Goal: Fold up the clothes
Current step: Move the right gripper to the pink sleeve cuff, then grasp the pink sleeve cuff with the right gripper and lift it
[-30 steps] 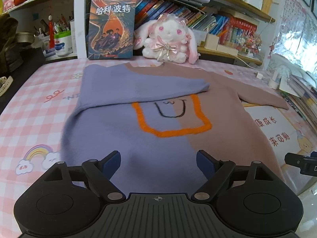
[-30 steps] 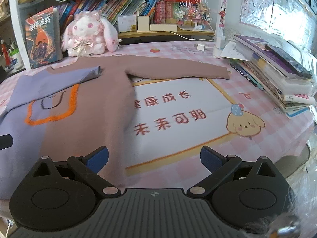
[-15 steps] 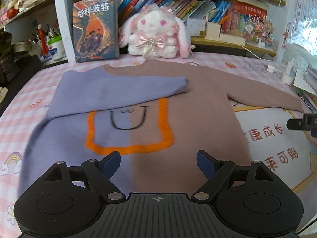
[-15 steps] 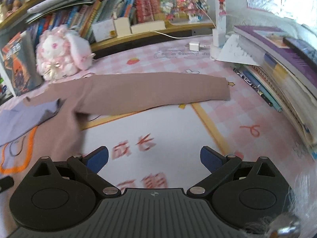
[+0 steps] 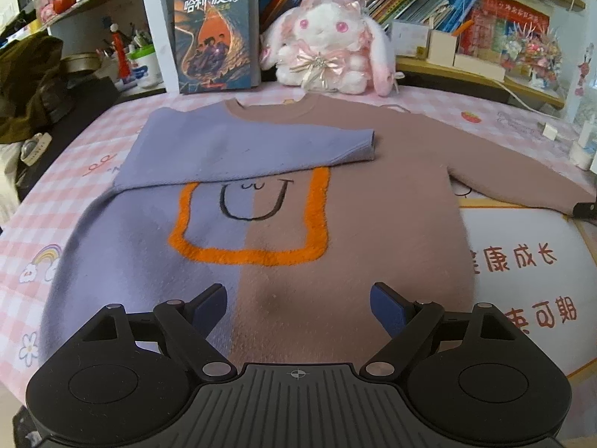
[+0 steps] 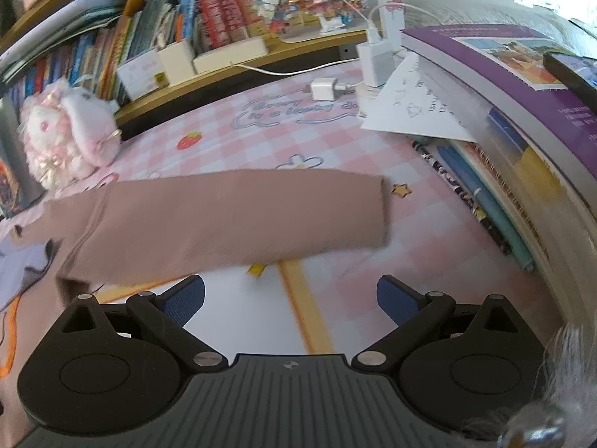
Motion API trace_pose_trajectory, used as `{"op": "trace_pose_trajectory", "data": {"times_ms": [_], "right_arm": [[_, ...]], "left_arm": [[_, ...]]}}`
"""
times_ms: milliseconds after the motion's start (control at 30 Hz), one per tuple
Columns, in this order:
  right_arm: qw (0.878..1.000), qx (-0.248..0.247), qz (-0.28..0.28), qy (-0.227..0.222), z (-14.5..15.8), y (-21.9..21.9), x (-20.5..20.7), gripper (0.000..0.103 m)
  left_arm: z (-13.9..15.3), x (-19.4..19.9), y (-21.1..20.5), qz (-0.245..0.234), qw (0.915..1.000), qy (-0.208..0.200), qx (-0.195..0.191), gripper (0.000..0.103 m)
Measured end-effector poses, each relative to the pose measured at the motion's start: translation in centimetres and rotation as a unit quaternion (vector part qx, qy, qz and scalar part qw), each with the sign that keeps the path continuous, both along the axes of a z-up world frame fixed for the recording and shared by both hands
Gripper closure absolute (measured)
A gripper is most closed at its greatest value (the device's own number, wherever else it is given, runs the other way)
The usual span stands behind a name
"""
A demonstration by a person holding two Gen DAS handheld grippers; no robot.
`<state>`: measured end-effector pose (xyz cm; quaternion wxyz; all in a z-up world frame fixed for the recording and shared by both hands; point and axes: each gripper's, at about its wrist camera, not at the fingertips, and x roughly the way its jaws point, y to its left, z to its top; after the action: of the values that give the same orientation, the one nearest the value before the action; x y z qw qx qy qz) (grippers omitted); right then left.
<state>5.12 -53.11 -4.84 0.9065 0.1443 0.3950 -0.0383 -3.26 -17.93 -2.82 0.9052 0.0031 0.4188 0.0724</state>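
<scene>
- Left wrist view: the sweater [image 5: 283, 201], half lilac and half dusty brown with an orange outlined square and a drawn smile, lay flat on the pink checked tablecloth [image 5: 48, 224]. Its lilac sleeve [image 5: 246, 145] was folded across the chest; the brown sleeve [image 5: 496, 164] stretched out to the right, unfolded.
- The left gripper [image 5: 298, 300] hovered over the lower body of the sweater with its jaws spread wide and nothing between them.
- Behind the collar stood a plush rabbit [image 5: 328, 52] and a book [image 5: 216, 33] whose cover read 哈利·波特. The white panel [image 5: 522, 272] on the cloth showed red characters, 康成长 and 可期 among them.
- Right wrist view: the right gripper [image 6: 291, 296] was also spread wide and empty, poised just short of the brown sleeve's near edge. The cuff [image 6: 380, 212] lay flat, near a pen [image 6: 485, 201] and a stack of books [image 6: 522, 112].
- Risk, as I judged it: a grasp at mid-sleeve rather than the cuff might leave the end trailing and fold crooked; a low pinch might snag the tablecloth.
- A wide swing near the stack might knock the pen, or the loose sheet [image 6: 410, 112].
- Cursive writing on the cloth above the sleeve was too blurred to read.
</scene>
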Motion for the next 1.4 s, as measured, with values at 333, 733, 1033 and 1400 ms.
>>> {"op": "trace_pose_trajectory", "data": {"times_ms": [333, 733, 1033, 1400], "right_arm": [[1.000, 0.007, -0.019, -0.021, -0.7, -2.7, 2.1, 0.007], [0.996, 0.073, 0.012, -0.047, -1.0, -1.1, 3.8, 0.014], [0.986, 0.143, 0.066, -0.047, -1.0, 0.1, 4.2, 0.027], [0.992, 0.114, 0.013, -0.049, -0.8, -1.7, 4.6, 0.043]], "left_arm": [[0.3, 0.5, -1.0, -0.002, 0.9997, 0.010, 0.022, 0.016], [0.3, 0.9, -1.2, 0.007, 0.9993, 0.017, 0.031, 0.016], [0.3, 1.1, -1.2, 0.013, 0.9991, 0.022, 0.034, 0.016], [0.2, 1.3, -1.1, 0.014, 0.9990, 0.025, 0.033, 0.016]]}}
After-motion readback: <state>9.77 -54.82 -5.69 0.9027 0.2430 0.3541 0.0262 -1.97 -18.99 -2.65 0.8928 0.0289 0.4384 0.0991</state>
